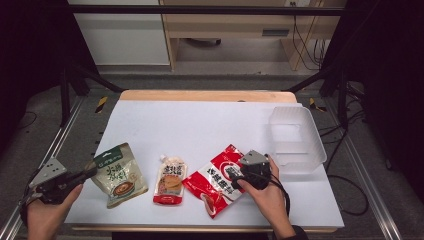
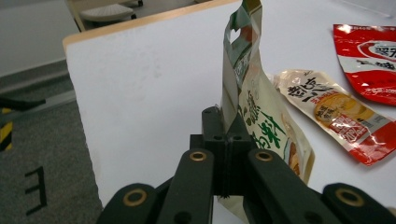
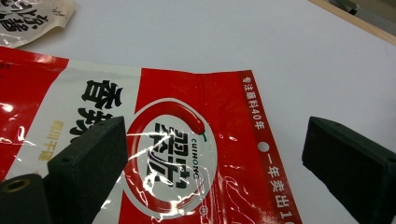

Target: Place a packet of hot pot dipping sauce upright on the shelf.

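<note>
The green-and-cream pouch [image 2: 252, 116] lies at the table's [image 1: 200, 125] front-left corner, its edge clamped between the closed jaws of the left gripper [image 2: 223, 140]. Beside it lies a small orange sauce pouch [image 1: 170, 181], then a red chilli packet [image 3: 187, 154], over which the right gripper [image 1: 239, 175] hovers with jaws apart. A clear plastic tub [image 1: 295, 140] sits at the right edge.

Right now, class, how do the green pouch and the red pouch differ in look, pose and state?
The green pouch is green and cream; the red pouch is red and white. The green pouch is clamped at its edge by the left gripper, shut on it; the red pouch lies ungripped beneath the open right gripper. The green pouch's held edge stands up; the red pouch lies flat. Both are printed packets on the white table.
</note>
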A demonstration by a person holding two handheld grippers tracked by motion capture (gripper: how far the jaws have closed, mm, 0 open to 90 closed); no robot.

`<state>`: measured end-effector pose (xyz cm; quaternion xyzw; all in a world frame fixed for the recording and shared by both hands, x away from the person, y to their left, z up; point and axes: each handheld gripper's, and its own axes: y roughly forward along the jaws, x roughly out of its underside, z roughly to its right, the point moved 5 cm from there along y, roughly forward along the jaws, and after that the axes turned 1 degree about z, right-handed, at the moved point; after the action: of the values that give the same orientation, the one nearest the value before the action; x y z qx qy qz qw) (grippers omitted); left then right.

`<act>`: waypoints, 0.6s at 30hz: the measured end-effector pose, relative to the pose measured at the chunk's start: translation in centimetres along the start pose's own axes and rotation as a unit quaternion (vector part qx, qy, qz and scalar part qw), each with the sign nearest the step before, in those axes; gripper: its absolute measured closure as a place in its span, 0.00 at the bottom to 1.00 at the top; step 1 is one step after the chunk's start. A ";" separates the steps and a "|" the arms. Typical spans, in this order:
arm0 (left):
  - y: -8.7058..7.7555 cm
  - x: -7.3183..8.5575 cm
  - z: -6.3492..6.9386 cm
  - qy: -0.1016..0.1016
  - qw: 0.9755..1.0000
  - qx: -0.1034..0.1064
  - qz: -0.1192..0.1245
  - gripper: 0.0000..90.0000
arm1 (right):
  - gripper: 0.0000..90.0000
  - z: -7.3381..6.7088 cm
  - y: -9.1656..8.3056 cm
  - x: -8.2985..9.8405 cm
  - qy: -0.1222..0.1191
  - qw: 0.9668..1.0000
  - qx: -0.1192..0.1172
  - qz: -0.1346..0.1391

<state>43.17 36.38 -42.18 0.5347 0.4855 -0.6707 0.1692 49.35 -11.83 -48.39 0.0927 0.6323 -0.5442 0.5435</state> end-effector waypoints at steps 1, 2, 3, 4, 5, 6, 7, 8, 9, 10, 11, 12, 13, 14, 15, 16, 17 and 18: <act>-0.1 -0.3 0.2 0.003 1.000 0.004 -0.001 1.00 | 0.09 -0.1 0.0 0.0 0.002 1.000 0.001 0.000; -0.2 -0.4 0.4 0.007 1.000 0.006 -0.002 1.00 | 0.09 -0.1 0.1 0.0 0.001 1.000 0.001 -0.001; -0.2 -0.6 0.5 0.010 1.000 0.009 -0.003 1.00 | 0.09 -0.1 0.1 0.0 0.002 1.000 0.002 -0.002; -0.3 -0.8 0.6 0.015 1.000 0.013 -0.003 1.00 | 0.09 -0.1 0.1 0.0 0.002 1.000 0.002 -0.003; -0.4 -1.0 0.8 0.015 1.000 0.016 -0.004 1.00 | 0.09 -0.2 0.1 0.0 0.003 1.000 0.003 -0.003; -0.4 -1.2 0.9 0.018 1.000 0.019 -0.003 1.00 | 0.09 -0.2 0.0 0.0 0.002 1.000 0.004 -0.002; -0.5 -1.5 1.0 0.022 1.000 0.021 -0.004 1.00 | 0.09 -0.2 0.0 0.0 0.000 1.000 0.004 -0.002; -0.5 -1.7 1.2 0.026 0.999 0.023 -0.005 1.00 | 0.09 -0.2 0.0 0.0 0.001 1.000 0.005 -0.001; -0.5 -1.9 1.4 0.031 0.999 0.025 -0.007 1.00 | 0.09 -0.1 0.0 -0.1 0.001 1.000 0.006 0.000; -0.5 -2.2 1.5 0.036 0.999 0.028 -0.010 1.00 | 0.09 -0.1 0.0 -0.1 0.001 1.000 0.008 0.001; -0.5 -2.4 1.7 0.042 0.999 0.031 -0.012 1.00 | 0.09 -0.1 0.0 -0.1 0.003 1.000 0.009 0.000; -0.5 -2.8 1.7 0.050 0.998 0.034 -0.016 1.00 | 0.09 0.0 -0.1 -0.1 0.002 1.000 0.010 0.000; -0.5 -3.1 1.8 0.054 0.998 0.038 -0.019 1.00 | 0.09 -0.1 -0.2 -0.1 0.004 1.000 0.010 -0.001; -0.5 -3.3 1.8 0.059 0.997 0.040 -0.021 1.00 | 0.09 -0.1 -0.3 -0.1 0.005 1.000 0.006 0.000; -0.5 -3.6 1.8 0.066 0.997 0.039 -0.024 1.00 | 0.09 -0.1 -0.3 -0.1 0.009 1.000 0.004 0.002; -0.6 -3.9 1.7 0.071 0.996 0.040 -0.026 1.00 | 0.09 -0.3 -0.4 -0.4 0.012 1.000 0.000 0.001; -0.6 -4.2 1.6 0.071 0.996 0.045 -0.026 1.00 | 0.09 -0.3 -0.4 -0.4 0.012 1.000 0.000 0.001; -0.8 -4.6 1.5 0.073 0.996 0.050 -0.026 1.00 | 0.09 -0.4 -0.5 -0.5 0.011 1.000 -0.002 0.002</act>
<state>43.47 34.09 -37.80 0.5776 0.4759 -0.6572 0.0890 48.97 -11.43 -47.78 0.0985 0.6390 -0.5411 0.5377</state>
